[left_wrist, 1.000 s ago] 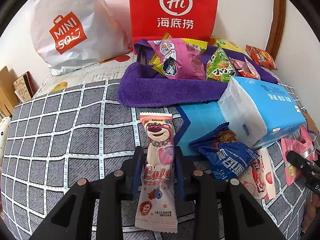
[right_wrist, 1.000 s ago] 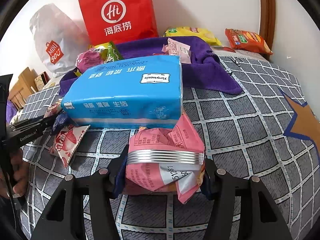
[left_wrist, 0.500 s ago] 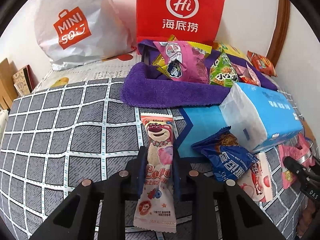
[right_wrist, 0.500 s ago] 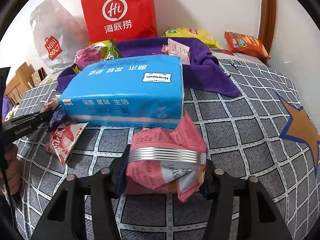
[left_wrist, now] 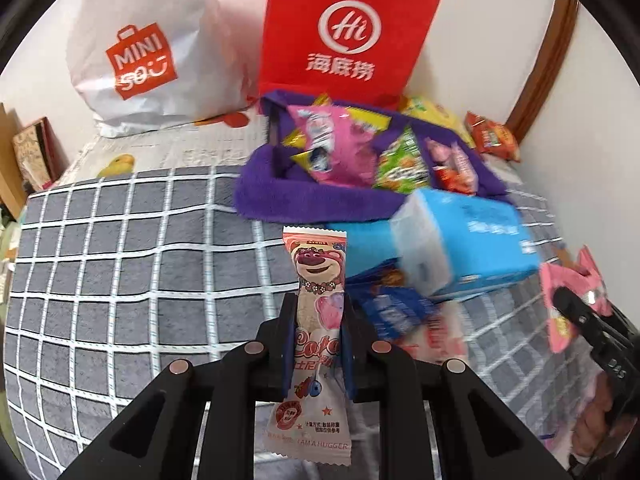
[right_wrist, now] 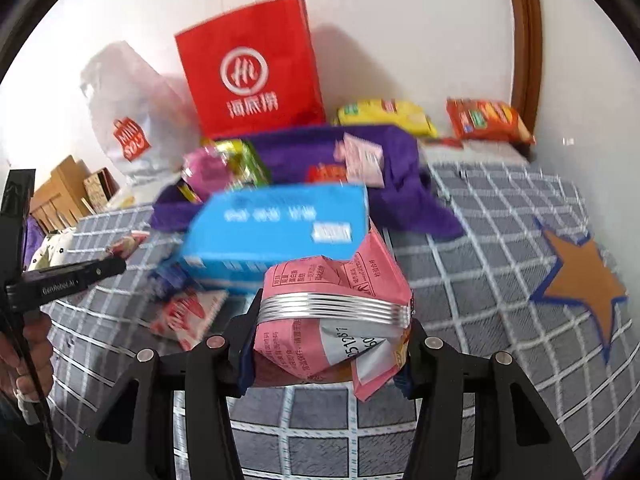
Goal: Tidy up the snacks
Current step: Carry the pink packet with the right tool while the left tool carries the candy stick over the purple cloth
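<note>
My left gripper (left_wrist: pixel 318 344) is shut on a long pink bear-print candy packet (left_wrist: pixel 318 320), lifted off the checked bedspread (left_wrist: pixel 120 280). My right gripper (right_wrist: pixel 330 344) is shut on a crumpled pink snack bag (right_wrist: pixel 332 308) with a silver seam, also raised off the bed. That same pink bag (left_wrist: pixel 568 300) shows at the right edge of the left wrist view. Behind stands a purple fabric basket (left_wrist: pixel 280 196) holding several snack packets; the purple fabric basket (right_wrist: pixel 304 148) also appears in the right wrist view. A blue snack bag (left_wrist: pixel 400 304) and a strawberry packet (right_wrist: pixel 188 312) lie on the bed.
A blue tissue pack (left_wrist: pixel 468 240) lies in front of the basket. A red paper bag (left_wrist: pixel 344 36) and a white shopping bag (left_wrist: pixel 140 48) lean on the wall. Yellow (right_wrist: pixel 384 116) and orange (right_wrist: pixel 488 120) snack bags lie behind the basket. A wooden frame (right_wrist: pixel 524 40) stands at right.
Both grippers have risen with their packets, which now hang off the bedspread. The left jaws closed tighter on the candy packet. The basket and bags look lower and farther.
</note>
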Demonstrator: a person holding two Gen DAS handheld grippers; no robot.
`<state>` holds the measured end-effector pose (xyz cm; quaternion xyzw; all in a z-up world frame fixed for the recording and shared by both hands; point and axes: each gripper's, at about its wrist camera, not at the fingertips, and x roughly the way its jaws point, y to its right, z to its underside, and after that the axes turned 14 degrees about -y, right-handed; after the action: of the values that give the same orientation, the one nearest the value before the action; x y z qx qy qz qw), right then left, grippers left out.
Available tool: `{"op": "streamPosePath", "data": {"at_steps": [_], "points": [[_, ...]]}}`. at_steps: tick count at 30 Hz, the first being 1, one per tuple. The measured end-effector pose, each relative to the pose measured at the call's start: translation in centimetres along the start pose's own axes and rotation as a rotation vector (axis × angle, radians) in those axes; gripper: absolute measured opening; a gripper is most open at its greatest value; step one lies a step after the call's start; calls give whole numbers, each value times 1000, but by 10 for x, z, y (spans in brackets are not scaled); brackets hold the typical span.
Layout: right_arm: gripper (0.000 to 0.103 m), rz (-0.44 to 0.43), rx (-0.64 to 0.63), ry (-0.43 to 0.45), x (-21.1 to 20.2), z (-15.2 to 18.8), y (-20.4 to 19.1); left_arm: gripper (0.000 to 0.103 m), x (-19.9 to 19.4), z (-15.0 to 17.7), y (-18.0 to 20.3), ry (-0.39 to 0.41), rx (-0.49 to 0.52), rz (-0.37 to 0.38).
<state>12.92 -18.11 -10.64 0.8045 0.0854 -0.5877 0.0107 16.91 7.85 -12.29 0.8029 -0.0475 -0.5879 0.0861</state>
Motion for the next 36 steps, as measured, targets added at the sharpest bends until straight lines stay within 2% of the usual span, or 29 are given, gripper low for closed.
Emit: {"op": "streamPosePath", "data": {"at_steps": [4,7,19,27,36], "points": [[52,6,-25,39,-15,-21,-7,18,-16,-9,9,-9,1,62],[52,15,-29,51,-21,-38,-11,18,-30,-19,19,20,17,29],[52,44,-65,59,-15,-120,-22,18,-63,-84,36,94,43,26],[52,8,-60,79,-2,-180,-24,18,-61,-127,34,110,24,44],[52,-15,-83,98,19,-226,-36,18,-51,-173,35,133,12,54]]}}
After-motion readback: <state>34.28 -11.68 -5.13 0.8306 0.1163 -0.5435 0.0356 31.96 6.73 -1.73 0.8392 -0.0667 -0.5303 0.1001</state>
